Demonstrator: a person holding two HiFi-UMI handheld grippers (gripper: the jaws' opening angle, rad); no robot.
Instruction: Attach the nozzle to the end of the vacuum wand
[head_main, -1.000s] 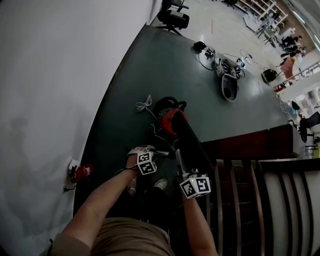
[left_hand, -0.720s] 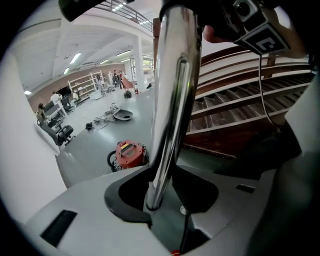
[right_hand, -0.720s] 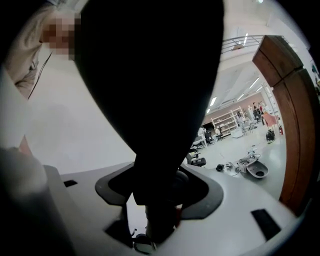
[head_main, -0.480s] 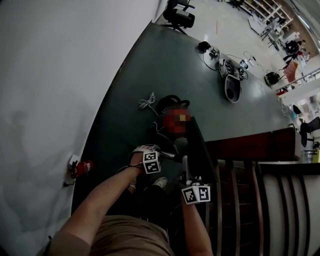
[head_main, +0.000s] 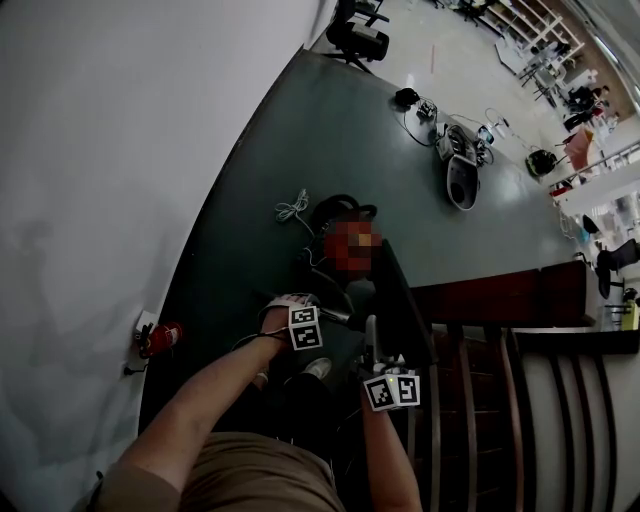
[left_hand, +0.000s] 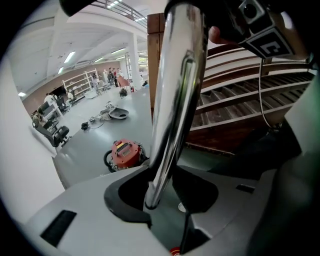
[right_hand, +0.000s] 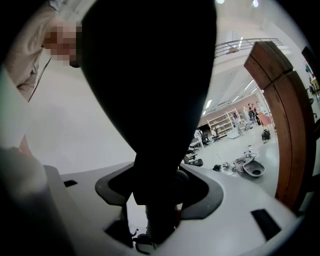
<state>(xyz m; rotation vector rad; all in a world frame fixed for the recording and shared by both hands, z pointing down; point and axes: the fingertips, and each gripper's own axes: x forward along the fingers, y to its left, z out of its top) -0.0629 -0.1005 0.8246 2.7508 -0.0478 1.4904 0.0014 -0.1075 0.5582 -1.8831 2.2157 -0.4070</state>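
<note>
Left gripper view: left gripper (left_hand: 161, 200) clamped tight on the chrome wand (left_hand: 175, 100), tube running up toward 12 o'clock. Right gripper view: right gripper (right_hand: 155, 200) spread wide yet closed round the black nozzle (right_hand: 150, 75) (bulky, filling the frame from 12 down to 6). Probably not joined yet; cannot tell how near the mating ends sit.

Could jam or skid off if brought crooked onto the tube end. Could twist in the left grip under a hard push, given slick chrome. Could slip from the right jaws, held near their widest. Could snag on the stair rail close by at 3 o'clock.

Counted: one wand, one nozzle, two grippers, one red vacuum (left_hand: 125, 152) on the floor at 9 o'clock of the wand.
</note>
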